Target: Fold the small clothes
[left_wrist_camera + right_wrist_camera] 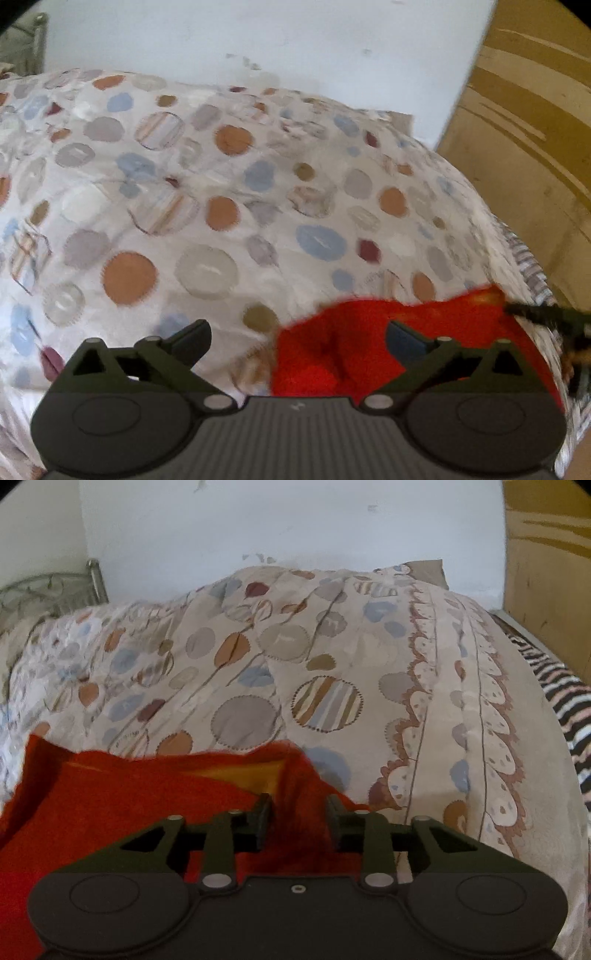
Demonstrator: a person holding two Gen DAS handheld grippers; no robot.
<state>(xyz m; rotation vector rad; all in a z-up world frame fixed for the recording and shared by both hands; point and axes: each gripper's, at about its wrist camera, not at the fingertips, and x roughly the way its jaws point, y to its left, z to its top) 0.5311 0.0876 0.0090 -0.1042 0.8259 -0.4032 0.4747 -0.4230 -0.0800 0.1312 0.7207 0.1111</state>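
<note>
A small red fleece garment with a yellow-orange patch lies on a bed covered by a cream quilt printed with blue, orange and grey dots, near the quilt's front edge. The left gripper stands spread wide above the quilt, its right finger over the red cloth and nothing pinched. The right gripper is partly parted, a raised ridge of the red cloth standing between its fingers; whether the pads press it cannot be told.
</note>
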